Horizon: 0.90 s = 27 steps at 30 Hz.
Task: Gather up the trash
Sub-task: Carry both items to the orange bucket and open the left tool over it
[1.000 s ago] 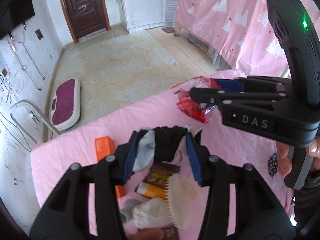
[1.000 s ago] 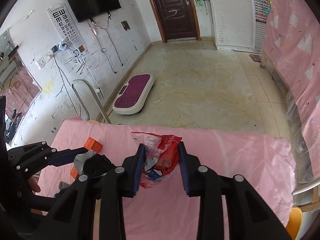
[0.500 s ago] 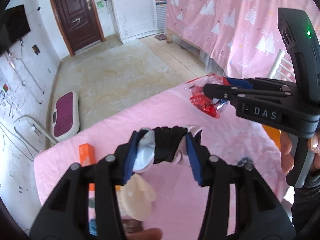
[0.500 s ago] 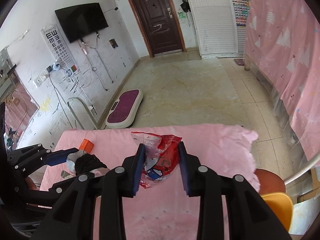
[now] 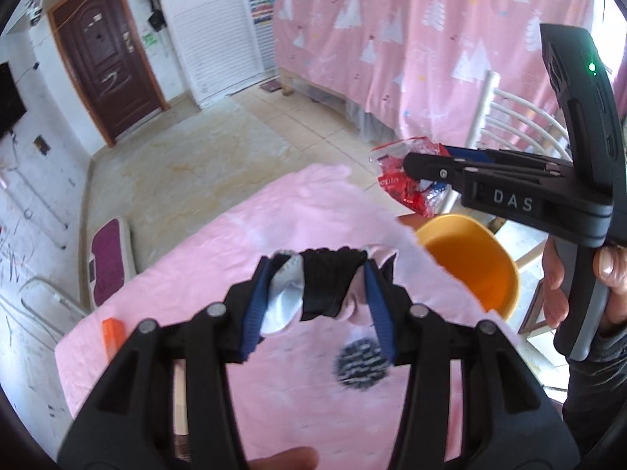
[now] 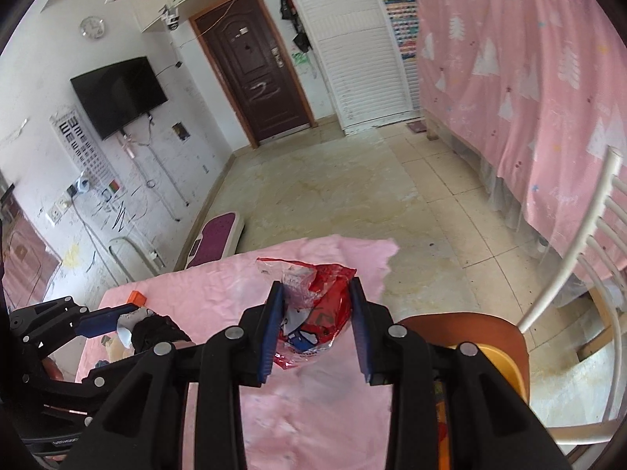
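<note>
A lived-in home room; wall television [image 6: 119,96], brown door [image 6: 254,78], pink-clothed table [image 5: 298,227], tiled floor [image 6: 352,192].

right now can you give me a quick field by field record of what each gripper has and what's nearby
left gripper: shut on a cloth bundle of black, white and pale pink fabric, above the table
right gripper: shut on a red snack wrapper, crumpled, part clear plastic
table: covered in pink cloth
orange bin: just past the table's right edge, open, inside looks empty
orange box: on the table, far left
white chair: beside the bin
</note>
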Motion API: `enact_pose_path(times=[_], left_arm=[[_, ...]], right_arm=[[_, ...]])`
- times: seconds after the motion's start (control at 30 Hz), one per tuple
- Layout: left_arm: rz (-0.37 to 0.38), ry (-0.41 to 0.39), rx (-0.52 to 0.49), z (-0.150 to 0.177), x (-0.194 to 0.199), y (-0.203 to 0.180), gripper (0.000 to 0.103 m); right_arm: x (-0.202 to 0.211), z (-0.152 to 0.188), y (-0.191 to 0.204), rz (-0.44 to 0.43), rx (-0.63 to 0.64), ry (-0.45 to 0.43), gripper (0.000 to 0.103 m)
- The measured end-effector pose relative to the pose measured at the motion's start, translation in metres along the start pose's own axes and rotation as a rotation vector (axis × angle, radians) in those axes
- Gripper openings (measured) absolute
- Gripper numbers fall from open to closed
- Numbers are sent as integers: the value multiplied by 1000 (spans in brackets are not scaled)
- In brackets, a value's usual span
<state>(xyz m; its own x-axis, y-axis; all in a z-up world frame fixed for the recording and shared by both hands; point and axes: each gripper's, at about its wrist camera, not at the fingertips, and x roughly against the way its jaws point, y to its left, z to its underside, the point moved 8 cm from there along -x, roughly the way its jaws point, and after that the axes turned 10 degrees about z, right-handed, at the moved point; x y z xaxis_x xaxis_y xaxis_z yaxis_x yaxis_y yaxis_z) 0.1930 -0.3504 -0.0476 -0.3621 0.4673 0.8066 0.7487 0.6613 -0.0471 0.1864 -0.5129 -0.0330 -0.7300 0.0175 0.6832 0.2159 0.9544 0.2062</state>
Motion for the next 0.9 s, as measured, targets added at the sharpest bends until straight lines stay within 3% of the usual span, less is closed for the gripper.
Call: enact_pose_path(times=[0.4, 0.77, 0.9], left_arm=[[96, 35, -100, -22, -37, -93, 46], [146, 103, -154, -27, -77, -143, 47], [156, 119, -157, -26, -86, -151, 51]], right_arm=[[24, 31, -118, 82, -149, -16, 23], [20, 60, -166, 101, -223, 5, 23], [17, 67, -176, 105, -242, 16, 23]])
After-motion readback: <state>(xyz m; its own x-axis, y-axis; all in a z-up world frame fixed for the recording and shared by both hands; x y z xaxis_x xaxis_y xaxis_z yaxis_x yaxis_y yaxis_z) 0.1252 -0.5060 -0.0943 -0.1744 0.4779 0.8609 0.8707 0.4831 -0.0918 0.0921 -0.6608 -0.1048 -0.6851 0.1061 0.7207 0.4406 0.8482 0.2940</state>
